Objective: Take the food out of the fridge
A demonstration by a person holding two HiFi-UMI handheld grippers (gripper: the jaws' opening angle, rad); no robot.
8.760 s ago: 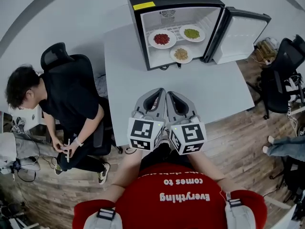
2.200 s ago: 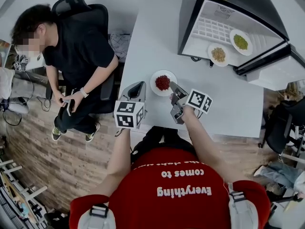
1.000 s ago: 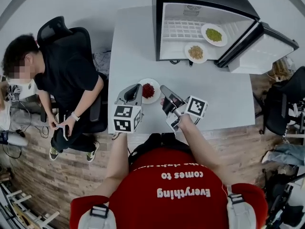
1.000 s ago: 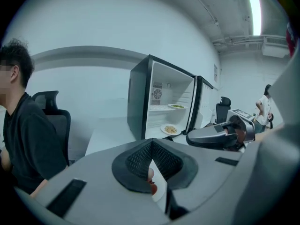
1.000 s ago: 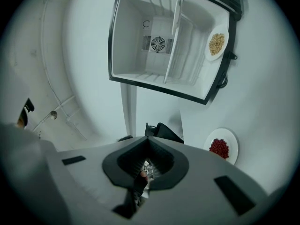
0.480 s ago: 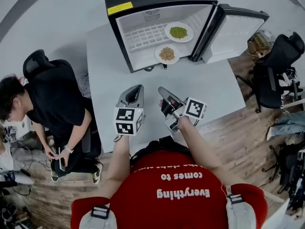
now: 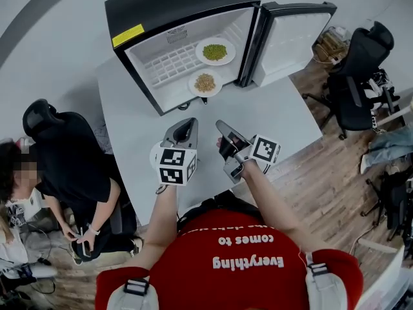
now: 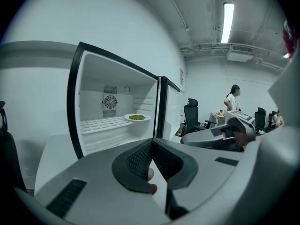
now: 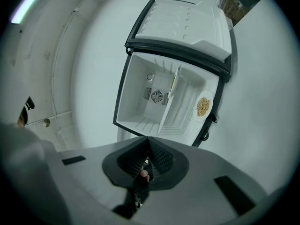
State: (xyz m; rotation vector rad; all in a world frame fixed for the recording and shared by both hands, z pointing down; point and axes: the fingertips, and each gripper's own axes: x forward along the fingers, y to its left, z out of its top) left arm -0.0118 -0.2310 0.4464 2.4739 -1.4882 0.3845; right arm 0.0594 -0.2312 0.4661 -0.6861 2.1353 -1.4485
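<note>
though shut, left gripper (image 7: 188,124), right gripper (image 7: 220,124) face fridge (image 7: 164,6).

We find the fridge (image 7: 174,5) standing at the far end of the bench (image 7: 277,118), its door (image 7: 290,34) swung open to the right. Inside, the upper plate (image 7: 215,51) sits on the shelf (image 7: 168,66); the lower plate (image 7: 205,82) lies beneath, nearer the front. A seated person (image 7: 71,186) is left of the bench.

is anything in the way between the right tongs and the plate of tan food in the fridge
Nothing visible does. The fridge door stands wide open, the tan plate sits near the front of the fridge floor, and only bare table lies between it and the shut, empty right tongs.
</note>
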